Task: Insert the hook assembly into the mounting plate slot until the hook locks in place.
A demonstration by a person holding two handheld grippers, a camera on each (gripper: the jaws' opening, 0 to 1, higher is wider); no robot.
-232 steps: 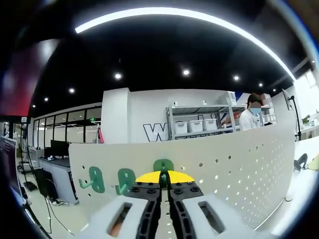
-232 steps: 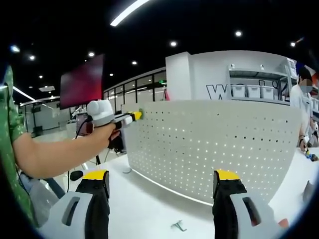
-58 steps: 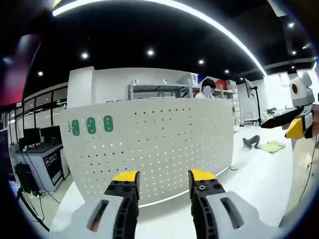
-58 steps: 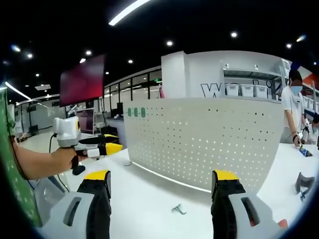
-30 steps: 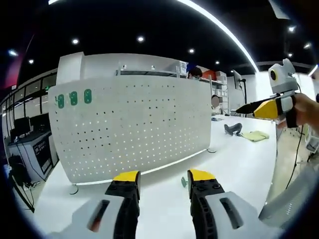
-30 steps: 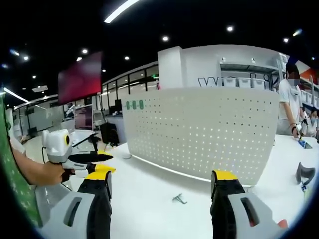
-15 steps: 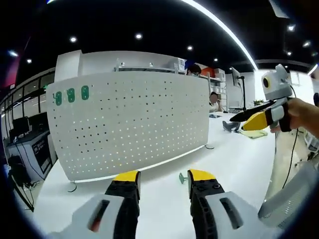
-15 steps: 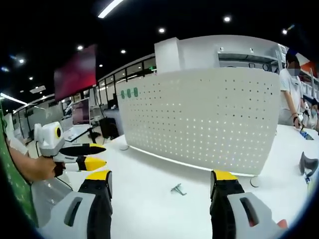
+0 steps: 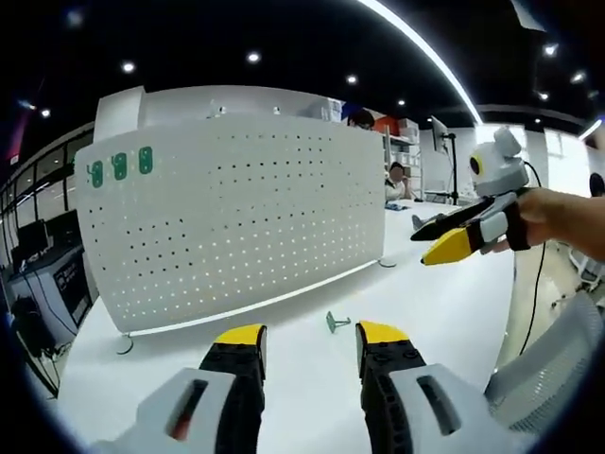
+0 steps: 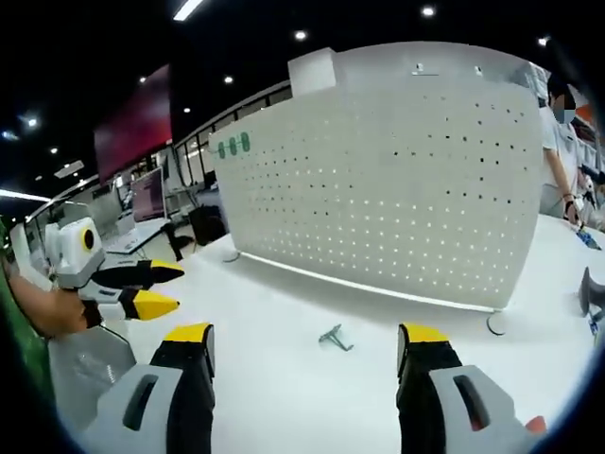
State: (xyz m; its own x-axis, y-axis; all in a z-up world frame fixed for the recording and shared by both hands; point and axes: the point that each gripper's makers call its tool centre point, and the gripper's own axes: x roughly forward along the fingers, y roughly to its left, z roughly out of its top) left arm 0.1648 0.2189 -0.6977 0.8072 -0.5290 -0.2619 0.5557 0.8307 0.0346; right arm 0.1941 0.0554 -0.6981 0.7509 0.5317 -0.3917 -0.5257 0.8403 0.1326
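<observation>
In the left gripper view the left gripper (image 9: 308, 339) rises from the bottom with its two yellow-tipped jaws parted and nothing between them, while the right gripper (image 9: 444, 241) comes in from the right, gripped by a hand (image 9: 558, 218), its jaws apart and pointing left. In the right gripper view the right gripper's own jaws stand wide apart and empty, and the left gripper enters from the left on a bare forearm (image 10: 33, 307), jaws parted.
</observation>
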